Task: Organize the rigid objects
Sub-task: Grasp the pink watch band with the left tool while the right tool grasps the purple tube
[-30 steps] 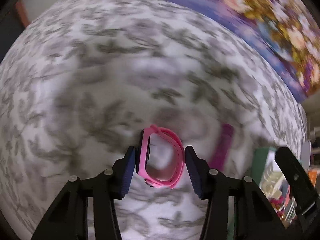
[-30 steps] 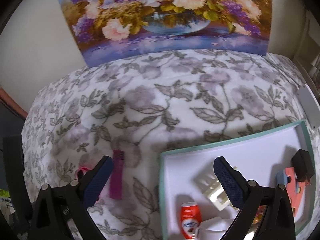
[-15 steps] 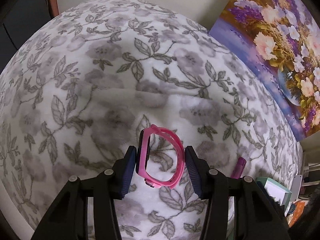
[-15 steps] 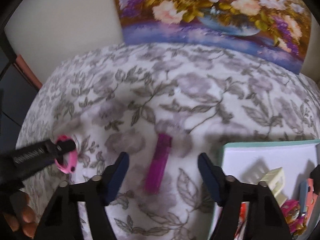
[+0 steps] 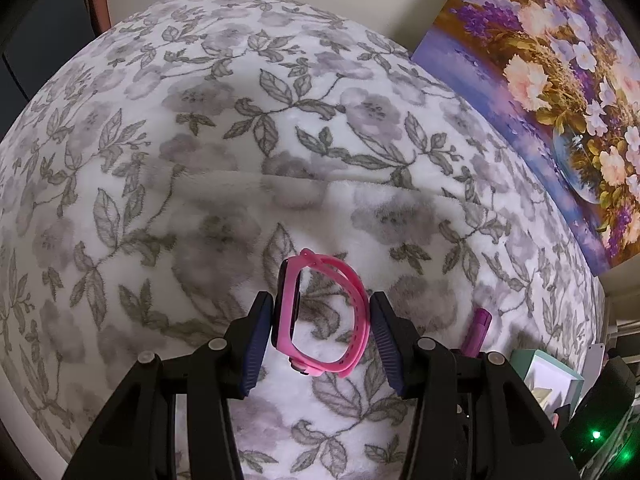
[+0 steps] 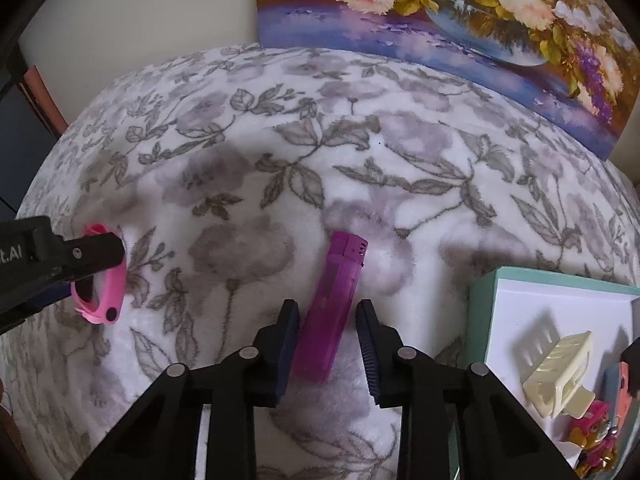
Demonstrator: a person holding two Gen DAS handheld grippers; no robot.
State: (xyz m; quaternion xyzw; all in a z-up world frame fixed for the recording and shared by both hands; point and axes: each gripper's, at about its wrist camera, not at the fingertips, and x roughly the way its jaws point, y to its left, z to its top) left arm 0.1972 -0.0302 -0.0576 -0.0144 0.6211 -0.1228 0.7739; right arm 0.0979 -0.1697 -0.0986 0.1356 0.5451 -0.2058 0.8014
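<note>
A pink watch [image 5: 320, 320] with its strap looped stands between the pads of my left gripper [image 5: 320, 314], which is shut on it just above the floral blanket [image 5: 240, 160]. From the right wrist view the same watch [image 6: 102, 280] hangs at the far left. A purple lighter [image 6: 332, 304] lies on the blanket, and its near end sits between the fingers of my right gripper [image 6: 326, 320]. Those jaws are closing, and a thin gap still shows at each pad. In the left wrist view the lighter [image 5: 478, 328] peeks out beside the right finger.
A white tray with a teal rim [image 6: 480, 308] lies to the right of the lighter, holding a cream hair clip [image 6: 560, 372], a small toy figure [image 6: 596, 436] and other bits. A flower painting [image 6: 440, 12] leans against the wall behind the blanket.
My right gripper swung left from over the tray, came down over the purple lighter, and its jaws narrowed from wide open. The left gripper kept its hold on the watch and shifted a little.
</note>
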